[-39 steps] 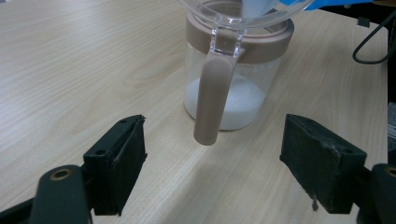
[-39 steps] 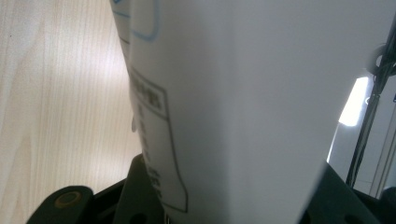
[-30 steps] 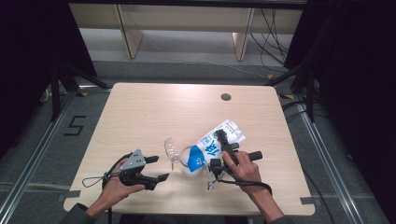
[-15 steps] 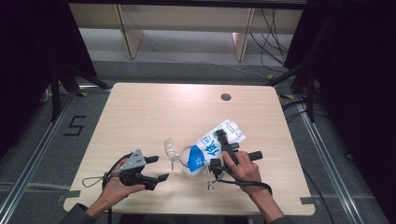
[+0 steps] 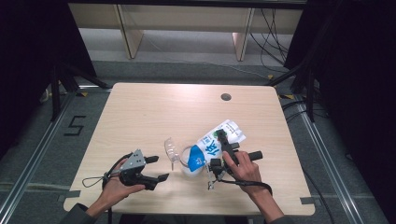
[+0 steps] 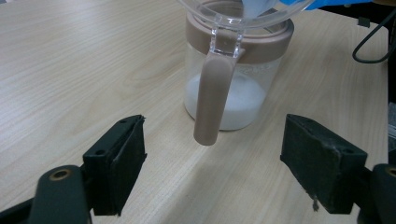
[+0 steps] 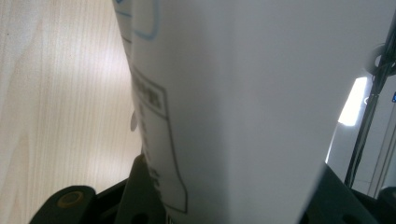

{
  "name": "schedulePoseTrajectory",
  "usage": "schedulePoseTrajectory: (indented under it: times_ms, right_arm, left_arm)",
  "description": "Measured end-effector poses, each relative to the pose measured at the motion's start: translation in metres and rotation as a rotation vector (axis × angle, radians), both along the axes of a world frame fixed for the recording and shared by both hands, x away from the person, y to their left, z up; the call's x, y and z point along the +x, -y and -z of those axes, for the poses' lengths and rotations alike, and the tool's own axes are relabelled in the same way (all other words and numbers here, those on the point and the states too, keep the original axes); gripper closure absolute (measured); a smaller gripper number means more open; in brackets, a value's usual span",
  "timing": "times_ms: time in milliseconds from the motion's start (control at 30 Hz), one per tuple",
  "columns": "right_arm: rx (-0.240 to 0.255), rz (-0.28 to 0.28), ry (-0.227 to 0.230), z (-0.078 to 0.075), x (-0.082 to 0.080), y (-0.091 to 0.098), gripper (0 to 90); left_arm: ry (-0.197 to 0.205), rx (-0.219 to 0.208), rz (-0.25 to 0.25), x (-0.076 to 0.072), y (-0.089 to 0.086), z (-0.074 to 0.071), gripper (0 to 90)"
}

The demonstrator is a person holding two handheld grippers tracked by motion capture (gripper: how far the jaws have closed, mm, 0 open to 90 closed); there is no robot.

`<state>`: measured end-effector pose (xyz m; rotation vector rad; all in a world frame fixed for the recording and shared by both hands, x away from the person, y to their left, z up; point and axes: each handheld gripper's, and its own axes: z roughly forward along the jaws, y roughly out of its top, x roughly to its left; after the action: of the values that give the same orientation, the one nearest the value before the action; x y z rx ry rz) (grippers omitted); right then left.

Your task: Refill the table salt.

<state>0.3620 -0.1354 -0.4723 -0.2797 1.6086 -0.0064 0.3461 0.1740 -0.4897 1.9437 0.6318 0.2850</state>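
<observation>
Tilting over one clear jar (image 5: 190, 163), one white-and-blue bag (image 5: 215, 143) lies slanted with its blue end down at the jar's mouth and its white end raised toward the far right of the table; it sits near the front edge, slightly right of centre. One right gripper (image 5: 219, 154) pinches the bag, its two jaws pressed against the bag's sides, and in the right gripper view the white printed face of the bag (image 7: 243, 107) stands between both jaws. The jar, count one, stands upright on the table, with a brown collar (image 6: 261, 44) around its neck and a layer of white powder (image 6: 233, 105) in its bottom; one clear funnel (image 6: 243, 9) rests in its mouth, and one brown handle (image 6: 212, 100) hangs from the rim down the near side, seen in the left gripper view. One clear lid-like piece (image 5: 171, 149) stands just left of the jar. One left gripper (image 5: 156, 169) is held near the table's front-left, apart from the jar, its two jaws spread wide with nothing between them, pointing at the jar. One wooden table (image 5: 154, 112) bears all of this; one dark round hole (image 5: 226, 97) marks its far right part.
</observation>
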Motion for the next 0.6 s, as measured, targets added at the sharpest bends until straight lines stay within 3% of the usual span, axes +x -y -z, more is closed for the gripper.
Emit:
schedulePoseTrajectory:
  times_ms: [600]
  right_arm:
    - [0.004, -0.011, 0.010, 0.0001, 0.0009, 0.0003, 64.7]
  left_arm:
    - [-0.004, 0.004, -0.015, 0.0001, -0.0001, 0.0001, 18.3]
